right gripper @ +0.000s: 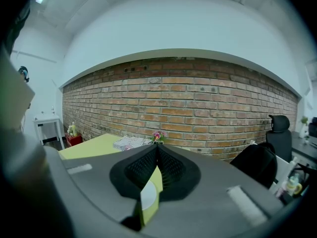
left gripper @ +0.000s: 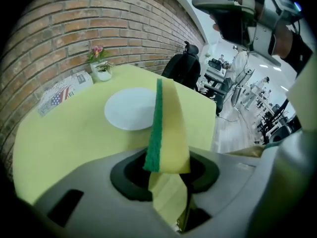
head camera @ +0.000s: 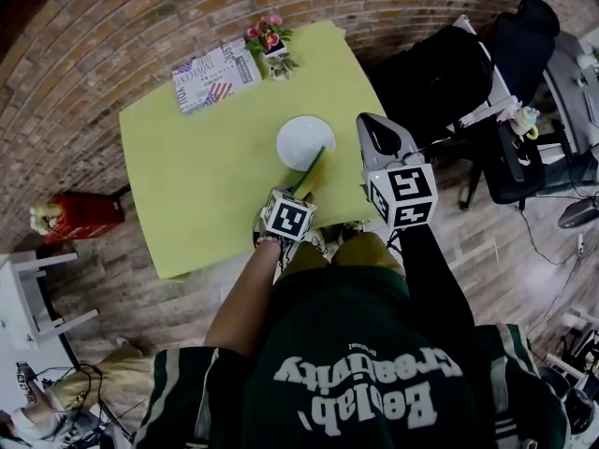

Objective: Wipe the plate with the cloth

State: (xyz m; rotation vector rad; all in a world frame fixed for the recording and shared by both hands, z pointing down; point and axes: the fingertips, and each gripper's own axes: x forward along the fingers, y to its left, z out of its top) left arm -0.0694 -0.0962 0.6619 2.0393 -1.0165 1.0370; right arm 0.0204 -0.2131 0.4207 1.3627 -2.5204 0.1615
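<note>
You held the cloth [left gripper: 167, 128] clamped in your left tool [left gripper: 166, 175], plate [left gripper: 128, 109] plain in its view — only a sliver showed past your right tool [right gripper: 156, 150], jaws together, empty.

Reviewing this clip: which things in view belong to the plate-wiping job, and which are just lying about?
Job in hand: plate; cloth, clamped in the left gripper; right gripper, shut and empty.

Lying about: flower pot, printed box, red container, black chair. The table only carries the plate.
</note>
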